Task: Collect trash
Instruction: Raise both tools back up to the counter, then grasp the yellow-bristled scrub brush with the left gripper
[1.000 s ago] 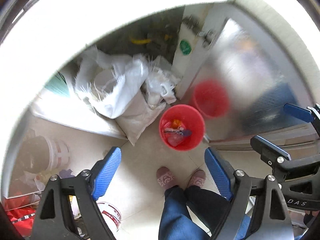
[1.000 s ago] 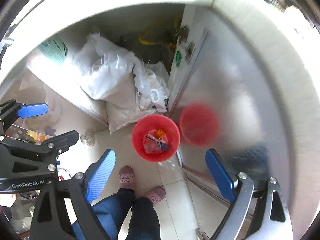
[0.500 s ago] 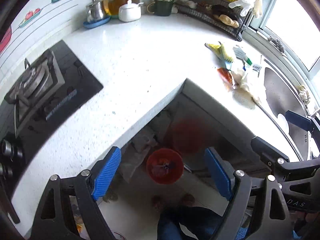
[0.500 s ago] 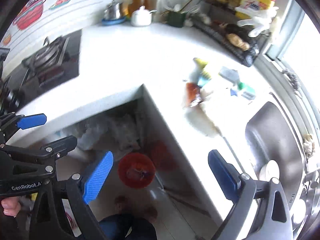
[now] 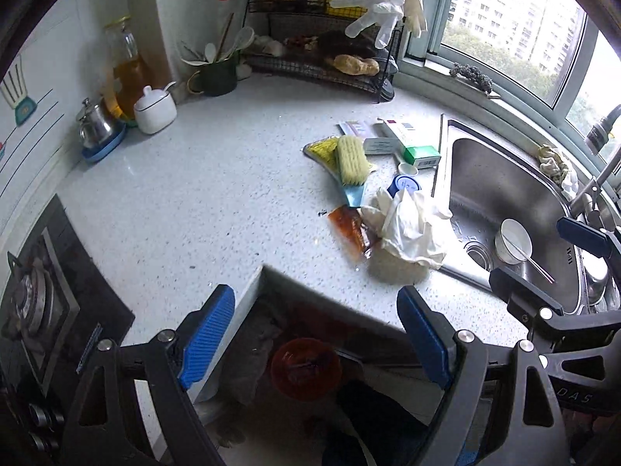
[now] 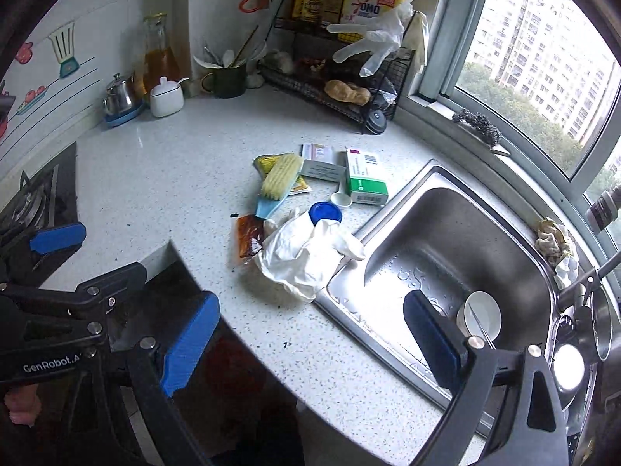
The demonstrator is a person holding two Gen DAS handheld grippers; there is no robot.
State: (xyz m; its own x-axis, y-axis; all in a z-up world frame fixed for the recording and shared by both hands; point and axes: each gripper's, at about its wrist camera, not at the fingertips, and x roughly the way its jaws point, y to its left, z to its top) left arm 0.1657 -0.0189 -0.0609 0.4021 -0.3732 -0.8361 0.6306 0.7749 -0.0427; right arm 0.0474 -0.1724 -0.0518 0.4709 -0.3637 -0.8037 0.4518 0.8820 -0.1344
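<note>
Only left view: red bin point(image 5: 306, 368) below counter; left gripper point(image 5: 316, 338), right gripper point(image 6: 310, 334) agape, empty

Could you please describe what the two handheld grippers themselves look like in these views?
Both the left gripper and the right gripper have black triangular-cutout frames with silver bolts and two ribbed blue finger pads. White lettering marks the bodies: "GenRobot" on the left, "DAS" visible on the right.
</note>
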